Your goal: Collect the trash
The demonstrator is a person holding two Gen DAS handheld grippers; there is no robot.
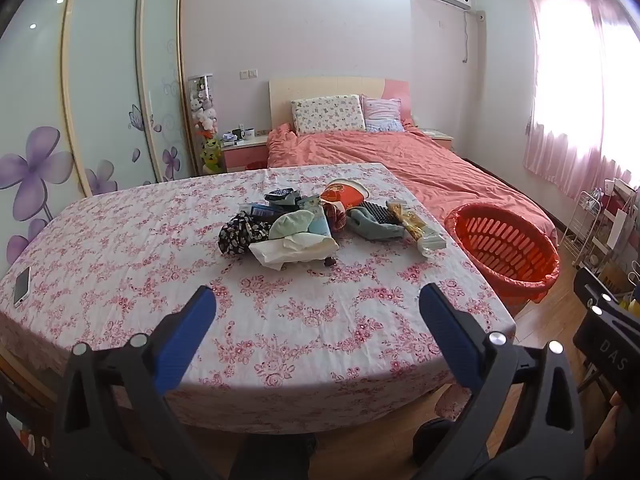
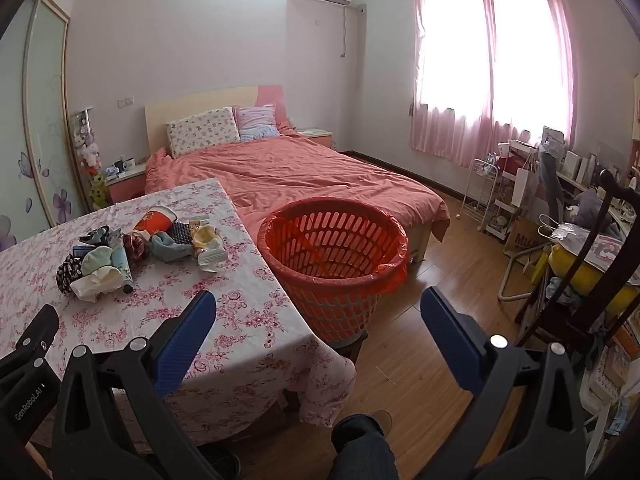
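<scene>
A heap of trash and small items (image 1: pixel 316 222) (image 2: pixel 132 254) lies mid-table on the floral cloth: crumpled white tissue (image 1: pixel 292 250), a red paper cup (image 1: pixel 344 196), a yellow snack wrapper (image 1: pixel 418 226), socks and a tube. An orange basket lined with a red bag (image 1: pixel 502 246) (image 2: pixel 334 256) stands off the table's right edge. My left gripper (image 1: pixel 318 300) hovers open over the near table edge, short of the heap, with nothing between its blue pads. My right gripper (image 2: pixel 318 304) is open and empty too, above the table corner in front of the basket.
A phone (image 1: pixel 22 286) lies at the table's (image 1: pixel 120 240) left edge. Behind it is a bed (image 2: pixel 304 176) with a coral cover. A cluttered chair and racks (image 2: pixel 580 248) line the right wall. A person's leg (image 2: pixel 364 448) shows over the wooden floor.
</scene>
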